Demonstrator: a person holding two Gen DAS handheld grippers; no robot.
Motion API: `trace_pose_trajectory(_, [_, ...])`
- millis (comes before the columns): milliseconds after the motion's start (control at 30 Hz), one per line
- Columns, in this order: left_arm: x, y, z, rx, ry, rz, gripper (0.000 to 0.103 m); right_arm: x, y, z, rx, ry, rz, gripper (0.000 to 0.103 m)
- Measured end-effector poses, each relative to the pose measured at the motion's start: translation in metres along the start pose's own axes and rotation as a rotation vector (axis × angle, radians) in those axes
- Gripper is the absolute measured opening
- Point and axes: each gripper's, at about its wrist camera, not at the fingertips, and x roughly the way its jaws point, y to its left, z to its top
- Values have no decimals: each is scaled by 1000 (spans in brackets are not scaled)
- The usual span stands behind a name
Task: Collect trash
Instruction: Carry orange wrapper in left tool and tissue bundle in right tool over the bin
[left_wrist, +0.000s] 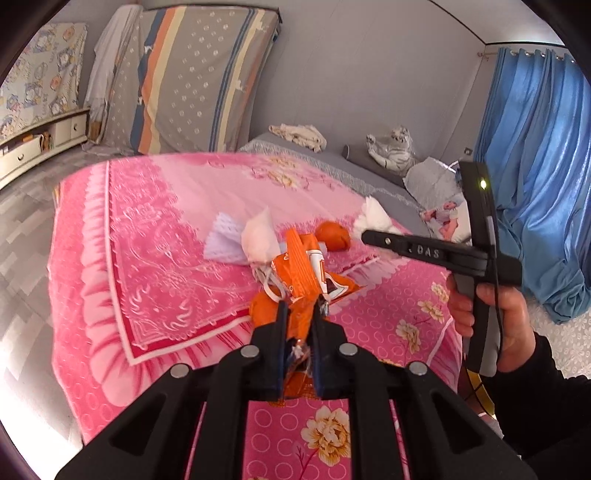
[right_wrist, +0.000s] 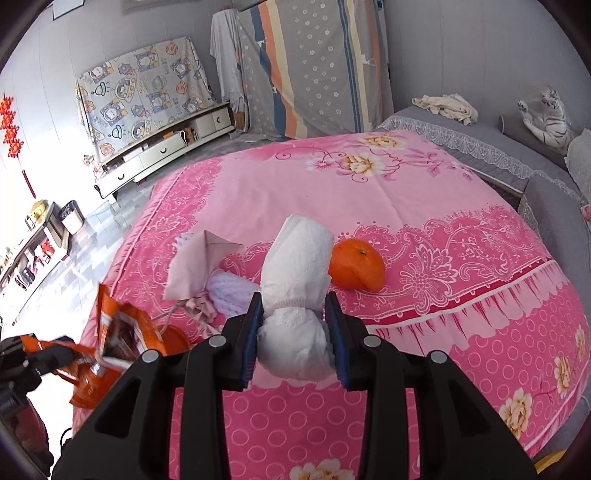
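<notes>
My left gripper (left_wrist: 302, 314) is shut on a crumpled orange snack wrapper (left_wrist: 304, 266), held just above the pink blanket (left_wrist: 155, 258). My right gripper (right_wrist: 293, 306) is shut on a wad of white tissue (right_wrist: 295, 273), which sticks up between its blue pads. On the blanket behind the wad lies an orange (right_wrist: 356, 266). To the left are a folded pale paper (right_wrist: 199, 262) and a white foam net (right_wrist: 229, 291). A second orange (left_wrist: 263, 310) sits partly hidden under the wrapper. In the left wrist view a hand (left_wrist: 495, 317) holds the right gripper (left_wrist: 369, 236) at the right.
The blanket covers a bed whose near edge drops to a grey tiled floor (right_wrist: 92, 236). A small bin (right_wrist: 72, 218) stands by the left wall near a low white cabinet (right_wrist: 159, 155). A mattress (right_wrist: 317, 70) leans on the far wall. Blue curtains (left_wrist: 535, 166) hang at the right.
</notes>
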Motion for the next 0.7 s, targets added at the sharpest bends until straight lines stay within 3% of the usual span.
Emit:
trace_pose_trajectory(400, [-34, -1, 17, 0, -110, 34, 10, -51, 9, 1, 0, -91, 11, 32])
trace_pose_trajectory(700, [-42, -31, 29, 50, -149, 17, 10, -96, 9, -1, 0, -181, 2, 32])
